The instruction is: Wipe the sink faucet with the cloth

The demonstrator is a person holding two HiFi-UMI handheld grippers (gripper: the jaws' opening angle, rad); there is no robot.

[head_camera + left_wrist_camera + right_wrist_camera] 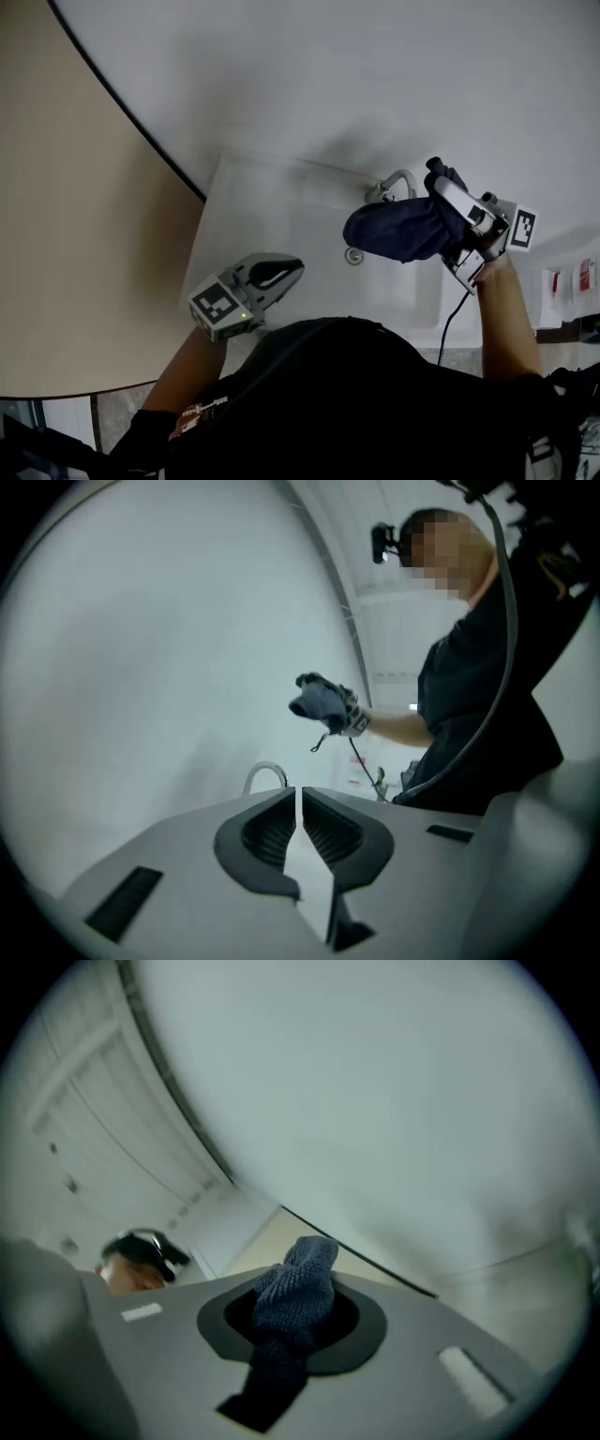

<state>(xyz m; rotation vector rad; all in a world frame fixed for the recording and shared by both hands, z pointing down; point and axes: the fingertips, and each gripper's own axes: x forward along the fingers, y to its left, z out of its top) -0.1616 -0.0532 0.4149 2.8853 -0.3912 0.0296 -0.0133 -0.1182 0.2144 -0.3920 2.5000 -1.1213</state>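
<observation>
Cloth [403, 230] is clamped in the right hand-held gripper [450, 208], bunched just beside the faucet [397, 182] above the sink [262, 202]; the left hand-held gripper [292, 271] is closed and empty. Slippage is risked if the loose bundle is snagged on the faucet

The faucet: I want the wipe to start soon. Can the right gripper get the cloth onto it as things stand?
Probably yes. The right gripper holds the cloth close to the faucet, seemingly a little above it, with nothing visible between them. The left gripper is shut, empty and off to the other side.
</observation>
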